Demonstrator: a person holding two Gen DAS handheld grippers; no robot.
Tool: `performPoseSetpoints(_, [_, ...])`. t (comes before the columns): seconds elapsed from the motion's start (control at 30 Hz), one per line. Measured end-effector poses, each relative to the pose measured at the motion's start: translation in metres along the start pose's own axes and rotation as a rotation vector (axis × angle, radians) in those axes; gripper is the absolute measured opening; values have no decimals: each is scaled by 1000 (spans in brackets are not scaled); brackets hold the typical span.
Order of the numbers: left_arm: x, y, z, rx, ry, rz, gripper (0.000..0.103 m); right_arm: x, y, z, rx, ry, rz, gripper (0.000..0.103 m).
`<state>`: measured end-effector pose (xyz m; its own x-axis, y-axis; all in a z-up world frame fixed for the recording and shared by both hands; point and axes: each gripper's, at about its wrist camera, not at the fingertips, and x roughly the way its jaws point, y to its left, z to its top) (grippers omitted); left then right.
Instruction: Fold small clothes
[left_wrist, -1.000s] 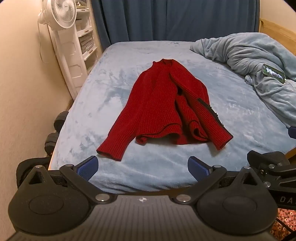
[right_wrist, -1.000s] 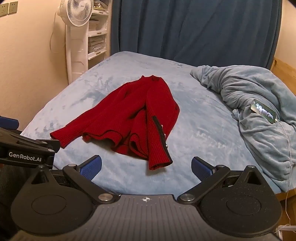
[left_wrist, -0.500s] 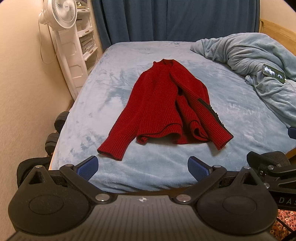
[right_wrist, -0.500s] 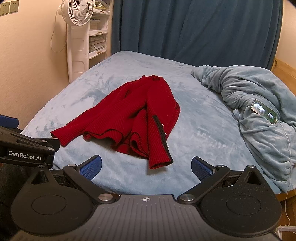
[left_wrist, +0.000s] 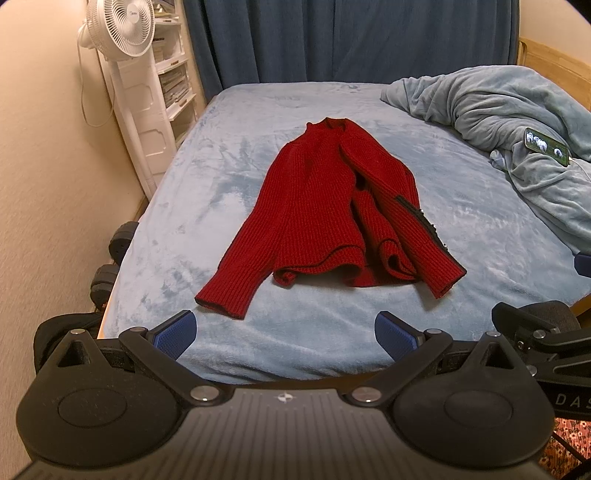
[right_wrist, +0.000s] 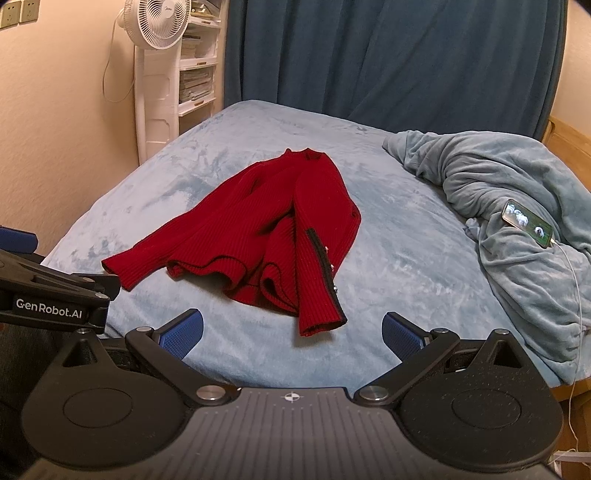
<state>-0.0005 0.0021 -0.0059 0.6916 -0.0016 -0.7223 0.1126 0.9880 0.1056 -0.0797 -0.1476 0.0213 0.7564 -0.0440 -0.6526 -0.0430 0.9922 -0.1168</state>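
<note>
Red knit sweater lies rumpled on the bed, sleeves splayed.

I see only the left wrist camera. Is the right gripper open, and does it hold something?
Observer: The right gripper is open and holds nothing; one cuff of the sweater lies just ahead of it.
Operator: Does the phone on the blanket have a cable?
Observer: Yes. A white cable runs from the phone down over the blanket and past the bed's edge.
Operator: Is there anything on the wall that I miss?
Observer: Two wall sockets, at the top left, to the left of the fan.
</note>
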Motion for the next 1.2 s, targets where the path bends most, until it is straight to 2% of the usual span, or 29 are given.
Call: performPoseSetpoints(1.2, [-5, 7, 0, -1, 4, 1, 103, 1, 2, 0, -4, 4, -2, 102])
